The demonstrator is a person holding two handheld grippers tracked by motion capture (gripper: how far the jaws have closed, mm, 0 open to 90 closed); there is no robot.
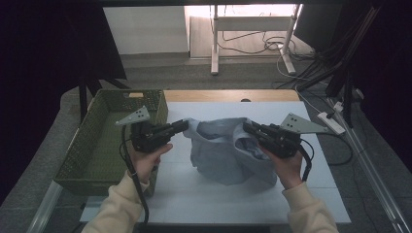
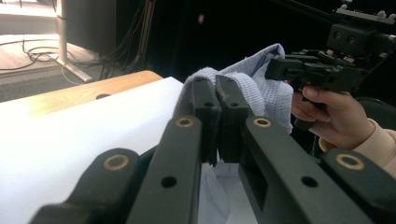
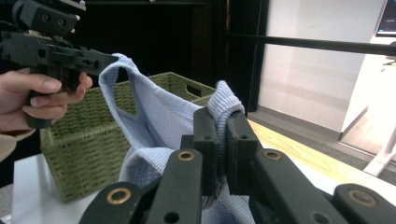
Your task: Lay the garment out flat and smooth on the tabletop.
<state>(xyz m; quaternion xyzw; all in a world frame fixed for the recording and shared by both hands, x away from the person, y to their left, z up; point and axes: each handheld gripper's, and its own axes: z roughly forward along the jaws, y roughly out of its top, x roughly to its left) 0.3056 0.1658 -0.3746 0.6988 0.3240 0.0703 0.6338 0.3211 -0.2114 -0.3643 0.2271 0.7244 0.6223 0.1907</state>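
A light blue knitted garment (image 1: 218, 155) hangs between my two grippers, with its lower part bunched on the white sheet (image 1: 194, 199). My left gripper (image 1: 182, 125) is shut on the garment's left shoulder edge; in the left gripper view its jaws (image 2: 215, 91) pinch a fold of the blue knit (image 2: 266, 98). My right gripper (image 1: 248, 127) is shut on the right shoulder strap, and the right gripper view shows the strap (image 3: 223, 100) squeezed between the jaws (image 3: 223, 122). Each gripper view also shows the other hand's gripper (image 2: 299, 70) (image 3: 56, 51) holding the cloth (image 3: 159, 116).
A green woven basket (image 1: 82, 155) (image 3: 93, 135) stands at the table's left, close beside my left hand. The wooden table edge (image 1: 228, 95) shows beyond the white sheet. A power strip (image 1: 330, 122) and cables lie on the floor at the right.
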